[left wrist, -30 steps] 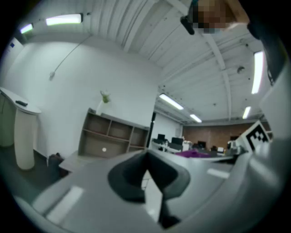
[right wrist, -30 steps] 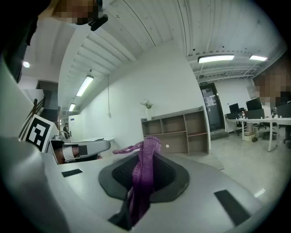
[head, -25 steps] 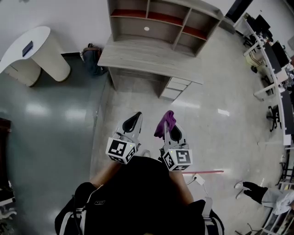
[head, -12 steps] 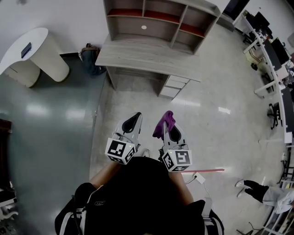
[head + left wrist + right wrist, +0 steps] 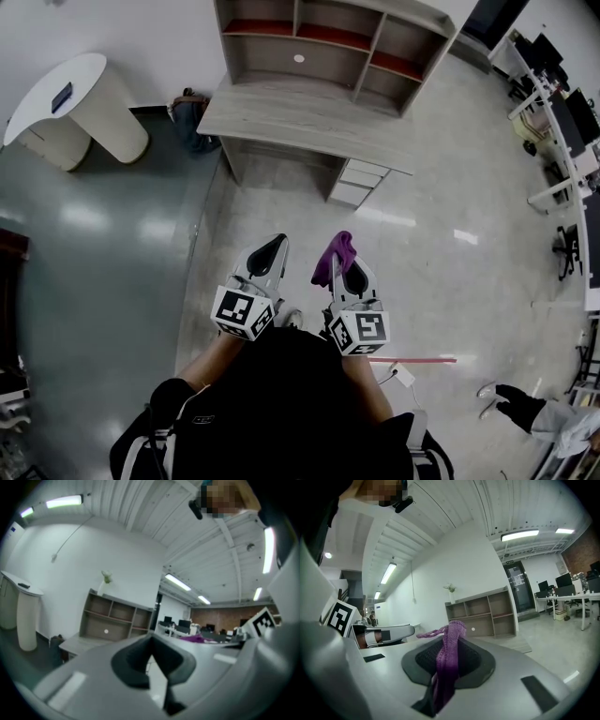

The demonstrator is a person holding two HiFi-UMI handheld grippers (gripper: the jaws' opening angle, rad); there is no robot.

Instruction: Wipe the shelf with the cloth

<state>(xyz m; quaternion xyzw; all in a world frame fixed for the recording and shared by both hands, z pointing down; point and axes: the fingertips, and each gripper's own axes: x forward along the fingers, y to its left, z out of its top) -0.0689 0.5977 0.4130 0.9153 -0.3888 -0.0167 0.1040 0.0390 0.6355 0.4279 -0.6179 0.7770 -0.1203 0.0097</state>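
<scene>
Pale tiled floor [image 5: 450,281], with the person standing well back from the wall. Against that wall stands a wooden desk [image 5: 300,127], and on its far edge the shelf [image 5: 328,47], an open unit of several compartments; a small white disc sits in the middle one. The shelf lies straight ahead of both grippers and well apart from them, with its long axis running across the line of approach. No wiping has begun. Left gripper [image 5: 270,248]: jaws closed together, nothing between them. Right gripper [image 5: 342,258]: jaws clamped on the purple cloth [image 5: 336,255], held level with the left gripper, so neither is clearly nearer the shelf. The right gripper view shows the cloth [image 5: 447,663] pinched as a narrow upright strip, with a loose end flopped over above the jaw tips. Judgement: the right gripper must be carried forward across the floor to the desk's near edge before the cloth can reach any compartment
</scene>
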